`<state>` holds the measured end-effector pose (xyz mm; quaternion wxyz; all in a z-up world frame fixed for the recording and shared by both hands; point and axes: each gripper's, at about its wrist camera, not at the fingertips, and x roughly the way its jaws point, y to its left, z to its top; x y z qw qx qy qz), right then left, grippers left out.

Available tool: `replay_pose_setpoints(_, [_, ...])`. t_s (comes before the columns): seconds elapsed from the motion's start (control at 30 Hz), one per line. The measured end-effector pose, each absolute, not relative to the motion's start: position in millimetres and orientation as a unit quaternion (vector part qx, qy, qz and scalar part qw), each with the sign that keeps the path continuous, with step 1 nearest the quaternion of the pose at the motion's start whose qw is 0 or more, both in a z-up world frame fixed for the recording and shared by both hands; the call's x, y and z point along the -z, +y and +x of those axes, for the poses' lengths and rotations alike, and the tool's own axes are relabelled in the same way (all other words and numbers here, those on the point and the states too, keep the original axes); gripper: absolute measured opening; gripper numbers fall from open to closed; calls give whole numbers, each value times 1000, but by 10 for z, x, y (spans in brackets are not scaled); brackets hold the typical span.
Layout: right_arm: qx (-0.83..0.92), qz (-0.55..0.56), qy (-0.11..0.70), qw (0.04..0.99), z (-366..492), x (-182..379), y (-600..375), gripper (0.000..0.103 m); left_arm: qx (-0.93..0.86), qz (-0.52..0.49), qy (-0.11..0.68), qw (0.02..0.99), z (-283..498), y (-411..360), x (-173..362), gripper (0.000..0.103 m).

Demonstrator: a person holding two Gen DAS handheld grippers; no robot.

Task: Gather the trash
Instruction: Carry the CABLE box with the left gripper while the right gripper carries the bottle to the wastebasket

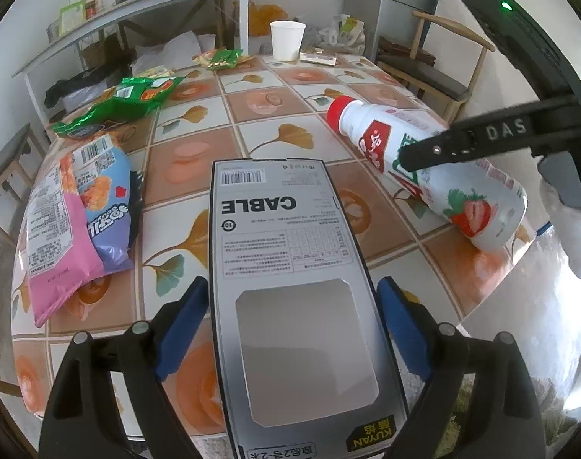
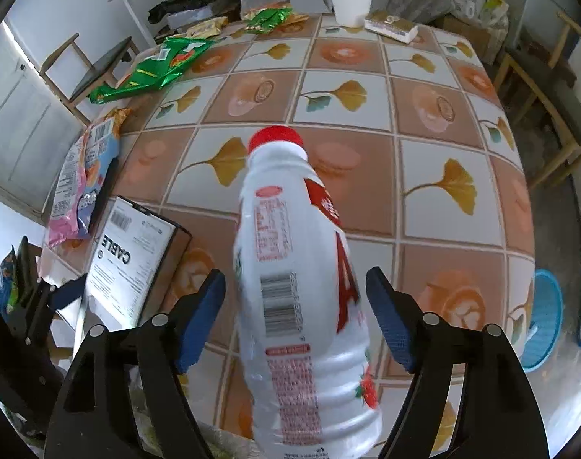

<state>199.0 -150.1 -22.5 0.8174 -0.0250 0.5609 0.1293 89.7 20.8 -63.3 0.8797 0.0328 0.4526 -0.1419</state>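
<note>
Straddling the cable box point(image 1: 286, 267) with my left hand-held gripper point(image 1: 292, 321), pads apart; my right hand-held gripper point(image 2: 296, 306) stands apart around the bottle point(image 2: 301, 287). Snack bags point(image 1: 76, 210) crowd the bench's point(image 1: 290, 88) left edge, a paper cup point(image 1: 287, 40) far off.

The left wrist camera sits just behind its own fingers and looks steeply down and forward across the tiled table point(image 1: 275, 114), close over the cable box point(image 1: 286, 267) at the table's near edge, with the paper cup point(image 1: 287, 40) at the far edge. The right wrist camera looks the same way from a place further right along that near edge, close above the white bottle point(image 2: 301, 287), the table point(image 2: 435, 114) spreading beyond it. Both views share the tabletop, the box point(image 2: 131, 264), the bottle point(image 1: 435, 168), the cup point(image 2: 349, 0) and the green wrappers point(image 1: 118, 109) point(image 2: 156, 70) on the table's left side.
</note>
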Motion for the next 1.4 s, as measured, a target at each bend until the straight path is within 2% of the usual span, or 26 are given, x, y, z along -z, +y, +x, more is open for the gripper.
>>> replay_pose_setpoints(0.17, [-124, -31, 568, 813, 2040, 300, -1433, 72, 144, 19, 450, 881, 906, 245, 631, 86])
replay_pose_setpoints(0.3, [-117, -27, 576, 809, 2045, 346, -1443, 64, 146, 6, 448, 882, 905, 273, 631, 85])
replay_pose_setpoints(1.4, [-126, 60, 545, 827, 1877, 119, -1654, 63, 152, -56, 410, 898, 889, 418, 364, 80])
